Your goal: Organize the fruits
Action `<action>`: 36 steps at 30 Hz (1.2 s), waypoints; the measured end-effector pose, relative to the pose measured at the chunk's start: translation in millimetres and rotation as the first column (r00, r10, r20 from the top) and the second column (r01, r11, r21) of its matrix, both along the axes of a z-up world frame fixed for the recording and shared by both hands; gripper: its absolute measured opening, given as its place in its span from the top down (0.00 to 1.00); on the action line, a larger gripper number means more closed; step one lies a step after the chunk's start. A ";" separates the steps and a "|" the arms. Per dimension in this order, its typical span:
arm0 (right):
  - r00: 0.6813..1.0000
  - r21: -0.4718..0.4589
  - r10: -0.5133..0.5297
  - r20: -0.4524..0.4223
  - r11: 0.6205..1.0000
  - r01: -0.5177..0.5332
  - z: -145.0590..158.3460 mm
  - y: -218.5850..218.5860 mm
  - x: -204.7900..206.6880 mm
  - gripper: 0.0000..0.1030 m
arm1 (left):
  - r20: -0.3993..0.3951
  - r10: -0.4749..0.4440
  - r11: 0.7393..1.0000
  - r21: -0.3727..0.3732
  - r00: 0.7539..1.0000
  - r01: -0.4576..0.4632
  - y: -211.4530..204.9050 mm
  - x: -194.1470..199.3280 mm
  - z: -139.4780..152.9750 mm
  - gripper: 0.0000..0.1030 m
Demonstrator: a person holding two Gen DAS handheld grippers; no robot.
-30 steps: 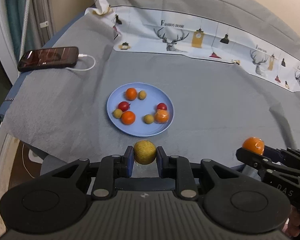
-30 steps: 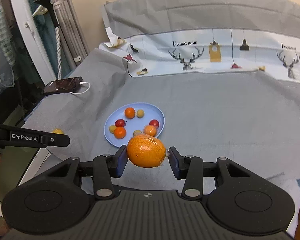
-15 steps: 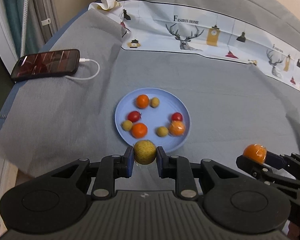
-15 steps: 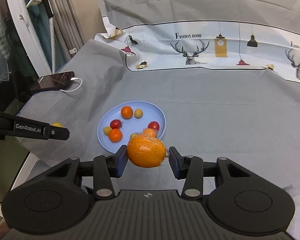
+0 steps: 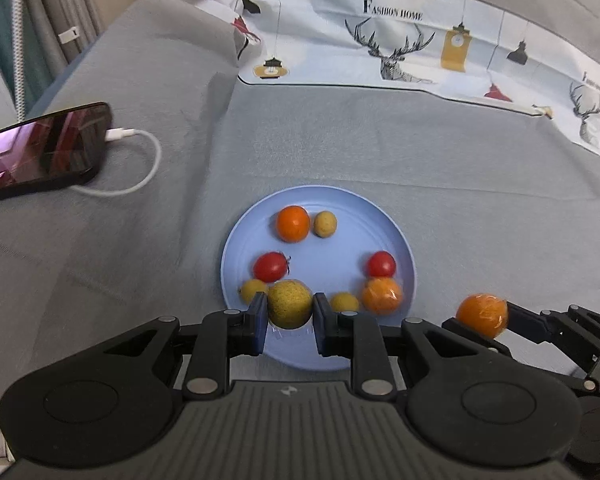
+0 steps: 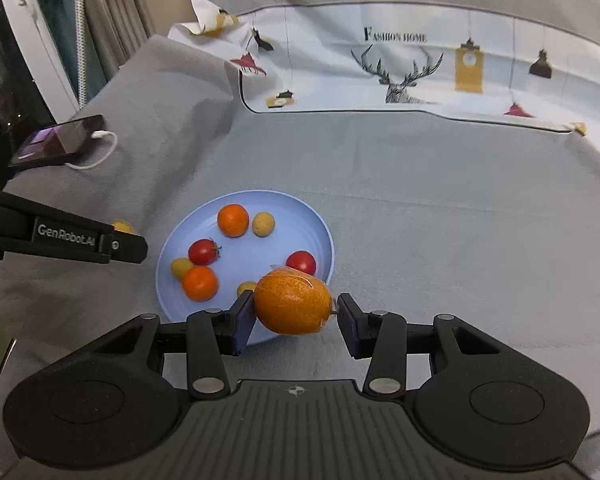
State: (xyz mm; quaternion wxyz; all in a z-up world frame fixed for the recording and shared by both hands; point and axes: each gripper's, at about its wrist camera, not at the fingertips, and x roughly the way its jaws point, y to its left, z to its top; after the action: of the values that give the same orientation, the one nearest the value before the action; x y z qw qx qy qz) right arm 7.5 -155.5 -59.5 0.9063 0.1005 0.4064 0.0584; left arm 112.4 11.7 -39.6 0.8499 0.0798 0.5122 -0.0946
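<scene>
A light blue plate [image 5: 396, 236] lies on the grey cloth and holds several small fruits: oranges, red tomatoes and yellow-green ones. My left gripper [image 5: 289, 312] is shut on a round yellow-green fruit [image 5: 289, 303] and holds it over the plate's near edge. My right gripper [image 6: 294, 312] is shut on a wrapped orange [image 6: 293, 303] just above the plate's near right rim [image 6: 324, 236]. The right gripper with its orange [image 5: 482, 314] also shows at the right of the left wrist view. The left gripper's finger [image 6: 64, 236] shows at the left of the right wrist view.
A black phone [image 5: 40, 148] on a white charging cable [image 5: 140, 168] lies on the cloth at the left. A white printed cloth with deer [image 5: 400, 48] covers the back. Curtains [image 6: 108, 20] hang at the far left beyond the table edge.
Both grippers have moved forward toward the plate, each keeping hold of its fruit. The plate now sits much closer, partly under the fingers.
</scene>
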 end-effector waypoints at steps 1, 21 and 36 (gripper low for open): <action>1.000 -0.004 0.005 -0.003 1.000 -0.005 -3.4 0.5 6.5 0.55 | -0.005 0.000 1.000 0.003 1.000 0.000 -1.2 5.3 -3.3 0.75; 0.994 -0.039 0.106 -0.014 0.994 -0.107 -34.9 14.0 80.9 0.42 | -0.044 0.003 0.995 0.095 0.999 0.001 -8.3 64.4 -49.7 0.00; 0.999 -0.034 0.023 -0.033 0.999 -0.024 -0.5 0.0 -0.3 0.05 | 0.045 -0.047 0.991 0.129 0.998 0.041 -5.6 -16.7 5.4 0.00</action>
State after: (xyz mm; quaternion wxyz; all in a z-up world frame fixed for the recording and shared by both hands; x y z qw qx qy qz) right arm 7.2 -155.5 -60.0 0.9004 0.0812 0.4231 0.0606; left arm 95.7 6.1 -34.2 0.8527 0.1476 0.4950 -0.0783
